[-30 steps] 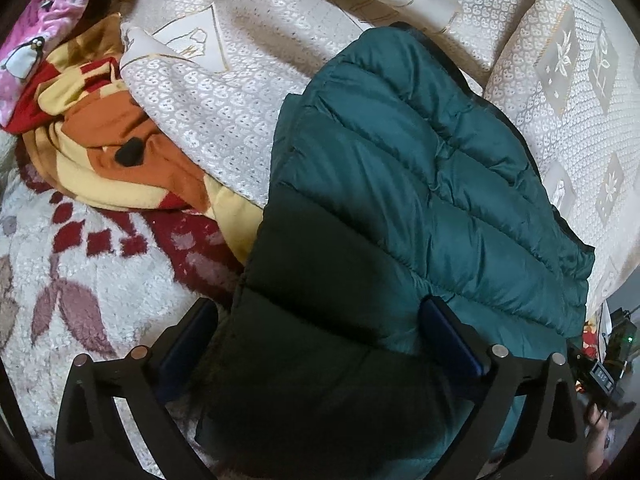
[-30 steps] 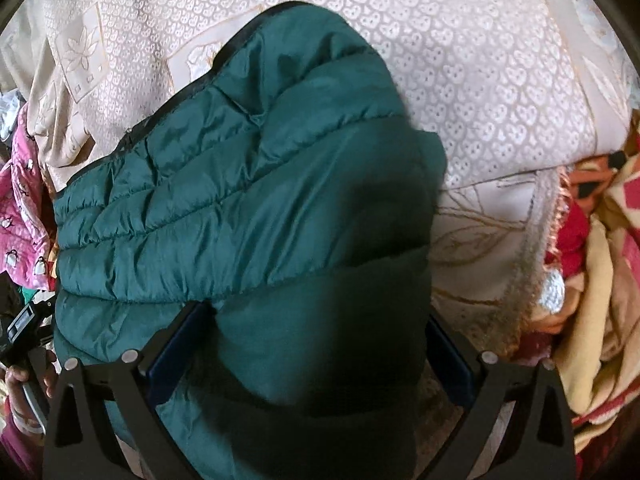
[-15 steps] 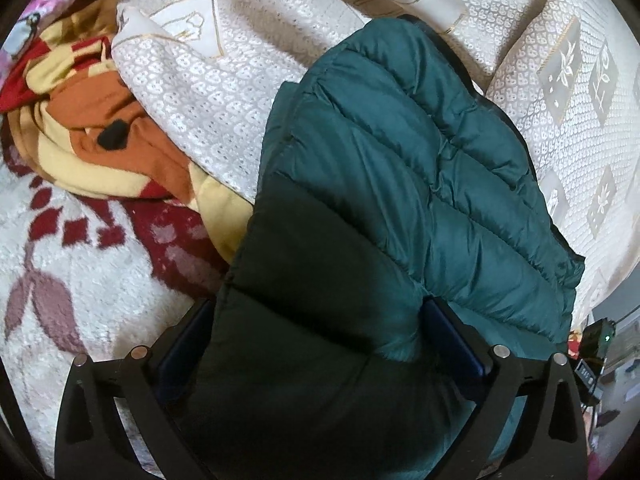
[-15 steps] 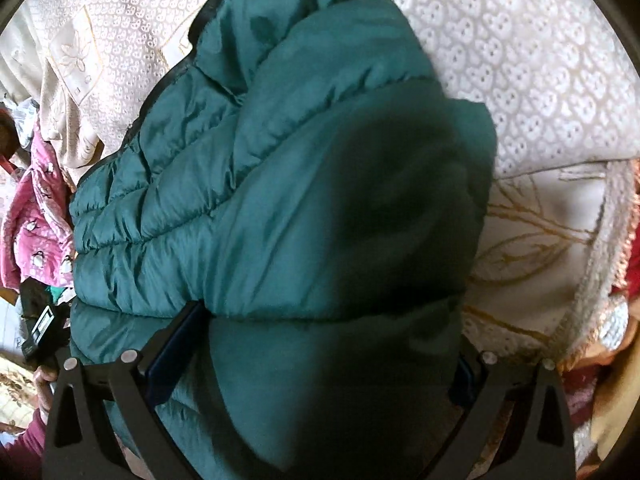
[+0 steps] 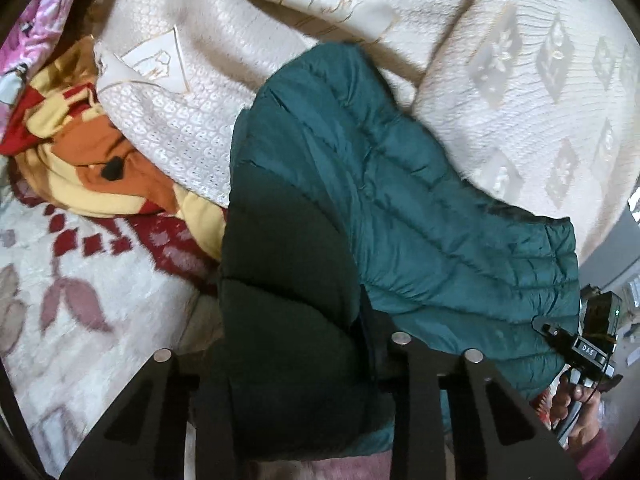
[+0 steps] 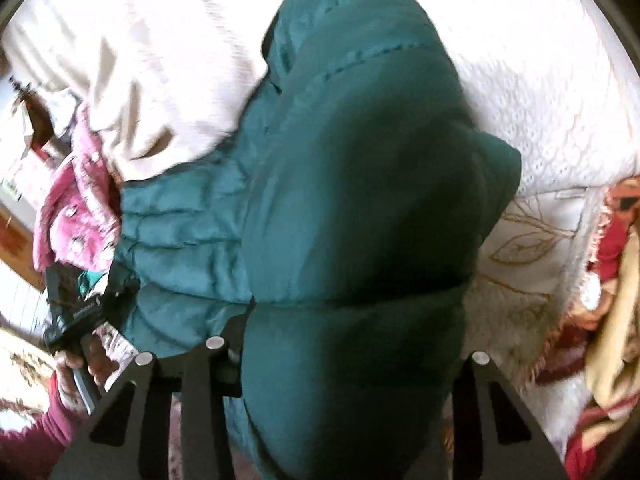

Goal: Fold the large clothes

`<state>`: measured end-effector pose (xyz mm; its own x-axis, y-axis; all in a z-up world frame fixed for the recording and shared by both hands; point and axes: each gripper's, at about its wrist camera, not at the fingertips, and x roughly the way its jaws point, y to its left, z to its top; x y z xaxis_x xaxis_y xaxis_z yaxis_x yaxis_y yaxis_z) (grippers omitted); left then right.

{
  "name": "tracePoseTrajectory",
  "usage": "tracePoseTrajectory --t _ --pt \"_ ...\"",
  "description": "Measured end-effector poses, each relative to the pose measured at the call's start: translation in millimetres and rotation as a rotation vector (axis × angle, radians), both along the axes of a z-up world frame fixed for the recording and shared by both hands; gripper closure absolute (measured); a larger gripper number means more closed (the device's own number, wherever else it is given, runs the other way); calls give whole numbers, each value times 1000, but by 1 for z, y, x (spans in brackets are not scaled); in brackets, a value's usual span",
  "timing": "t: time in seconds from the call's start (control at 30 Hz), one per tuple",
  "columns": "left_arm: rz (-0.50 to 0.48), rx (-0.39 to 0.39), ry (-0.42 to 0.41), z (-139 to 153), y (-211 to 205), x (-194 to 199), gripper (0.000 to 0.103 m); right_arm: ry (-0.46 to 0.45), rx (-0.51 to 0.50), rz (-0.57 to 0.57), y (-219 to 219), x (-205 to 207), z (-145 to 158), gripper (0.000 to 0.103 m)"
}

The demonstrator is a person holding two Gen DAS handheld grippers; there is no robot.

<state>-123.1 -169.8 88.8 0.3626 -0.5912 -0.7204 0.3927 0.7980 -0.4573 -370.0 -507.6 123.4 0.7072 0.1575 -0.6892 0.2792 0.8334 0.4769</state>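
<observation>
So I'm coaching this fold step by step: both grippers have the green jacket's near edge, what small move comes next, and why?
Probably carry the gripped edge forward over the jacket. The left gripper and right gripper have just closed on bunched near-edge padding of the green puffer jacket, while the rest lies spread on the cream bedspread, so folding it away should halve it.

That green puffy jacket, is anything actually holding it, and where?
Yes. Both tongs have just closed on the green quilted jacket: the left tongs pinch a thick fold at its near edge, and the right tongs clamp another bunched part of the near edge.
</observation>
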Motion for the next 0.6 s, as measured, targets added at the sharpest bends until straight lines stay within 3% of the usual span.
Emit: tracePoseTrajectory --t 0.13,0.3,0.37,0.4,0.47,0.5,0.6 --pt "-64 12 6 27 18 -31 103 21 2 25 26 -26 21 58" --pt "-103 56 43 39 61 -84 103 57 93 44 52 -81 22 56" --pt "-89 96 56 31 70 -95 96 87 98 23 59 -96 14 44" --pt "-82 116 64 26 71 -96 87 121 64 0 65 -95 7 40" --pt "-57 144 91 12 73 -95 73 207 -7 -44 73 -88 -11 19" --pt "-39 163 82 10 72 -94 66 244 -44 -64 75 -84 -18 16" --pt "0 214 8 23 75 -103 66 250 -104 -113 81 -81 -12 14"
